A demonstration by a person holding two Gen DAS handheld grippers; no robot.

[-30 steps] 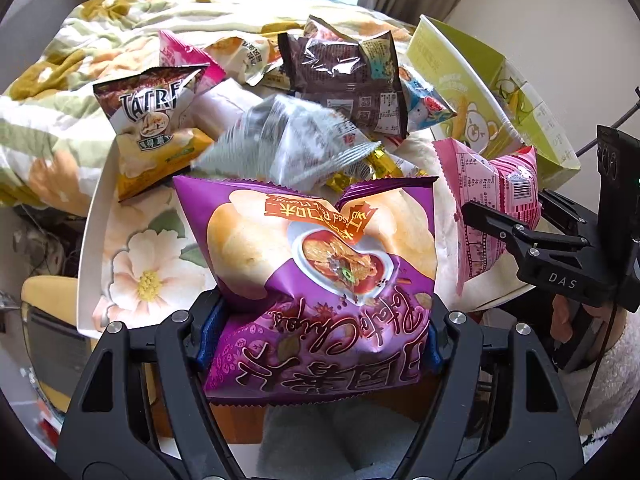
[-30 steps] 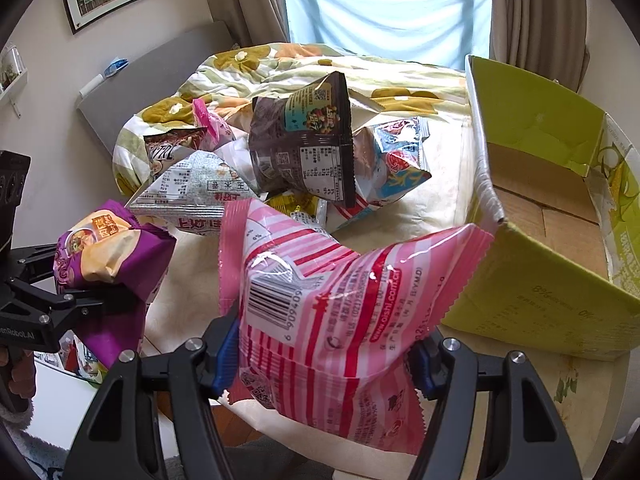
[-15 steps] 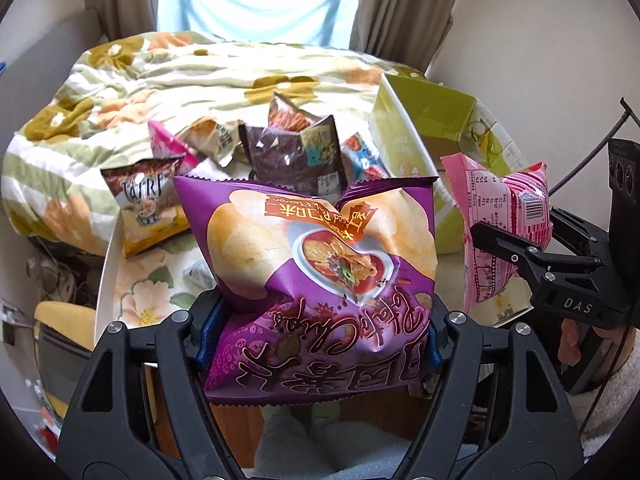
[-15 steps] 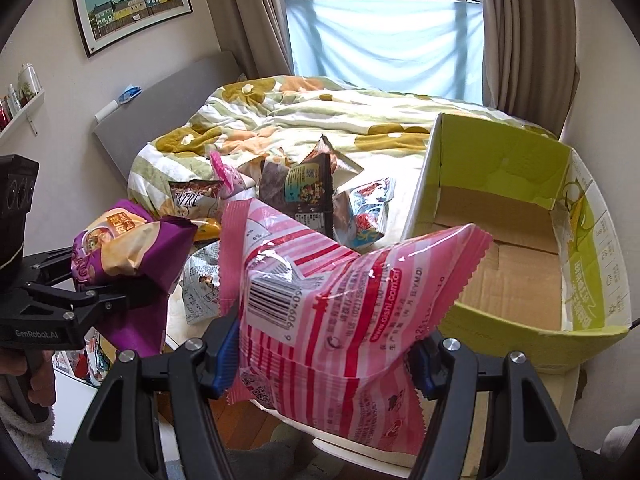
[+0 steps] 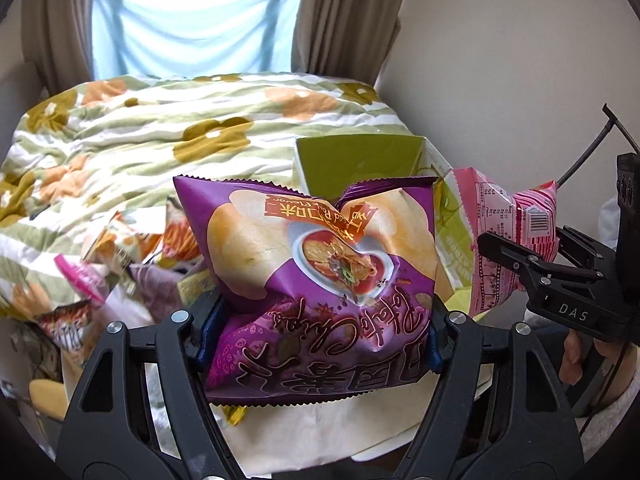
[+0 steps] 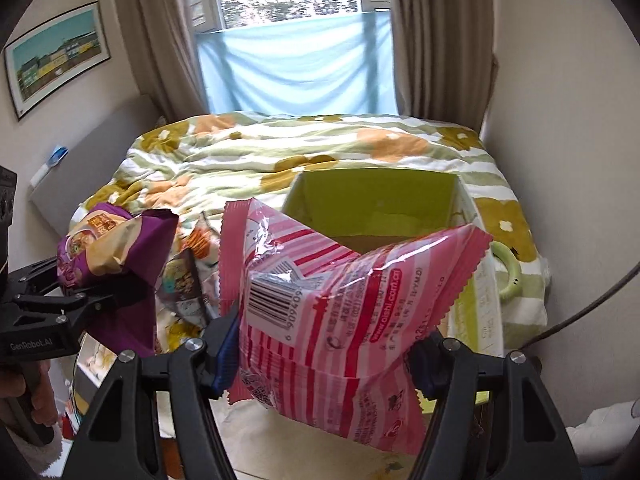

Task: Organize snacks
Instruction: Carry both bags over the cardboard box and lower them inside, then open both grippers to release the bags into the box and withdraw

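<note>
Above the open green box (image 6: pixel 372 204), left fingers (image 5: pixel 320 344) pinch an upside-down purple bag (image 5: pixel 320 280); right fingers (image 6: pixel 324 356) clamp a pink bag (image 6: pixel 340 312) lying crosswise.

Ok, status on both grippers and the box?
Left gripper shut on purple chip bag. Right gripper shut on pink snack bag. Green box open ahead, nothing blocking.

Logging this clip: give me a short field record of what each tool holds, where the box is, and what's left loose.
left tool: shut on purple chip bag, lifted
right tool: shut on pink striped bag, lifted
green box: open, beyond the pink bag, at the bed's foot; floor mostly hidden
loose snacks: blurred pile, left of the box
bed: floral quilt behind
</note>
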